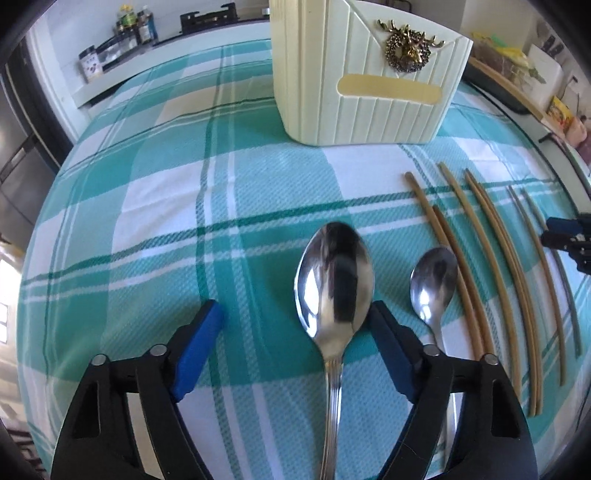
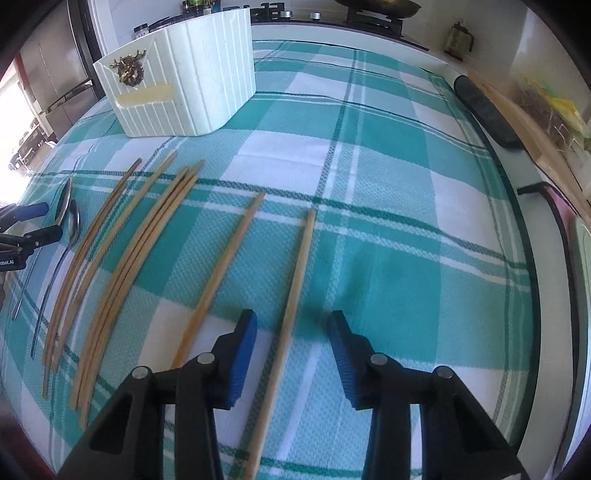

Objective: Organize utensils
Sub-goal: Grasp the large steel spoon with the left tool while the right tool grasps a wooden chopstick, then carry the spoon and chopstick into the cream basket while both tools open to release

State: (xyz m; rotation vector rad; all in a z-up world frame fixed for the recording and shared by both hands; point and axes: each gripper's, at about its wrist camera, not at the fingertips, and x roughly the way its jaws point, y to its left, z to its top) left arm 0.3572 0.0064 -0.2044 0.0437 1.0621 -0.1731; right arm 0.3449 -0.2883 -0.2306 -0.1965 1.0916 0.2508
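A cream ribbed utensil holder (image 1: 369,81) with a gold deer ornament stands at the far side of the checked cloth; it also shows in the right wrist view (image 2: 184,77). My left gripper (image 1: 295,317) is open, its fingers either side of a large steel spoon (image 1: 334,280) lying on the cloth. A smaller spoon (image 1: 434,284) lies just right of it. Several wooden chopsticks (image 1: 491,266) lie further right. My right gripper (image 2: 293,325) is open, with one chopstick (image 2: 291,306) lying between its fingers and another (image 2: 221,273) just left. More chopsticks (image 2: 122,258) lie to the left.
The teal and white checked cloth (image 2: 406,221) covers the table. A wooden board (image 2: 535,122) and a dark flat object (image 2: 484,110) lie along the right edge. A stove with a pan (image 2: 380,7) and spice jars (image 1: 129,26) stand behind.
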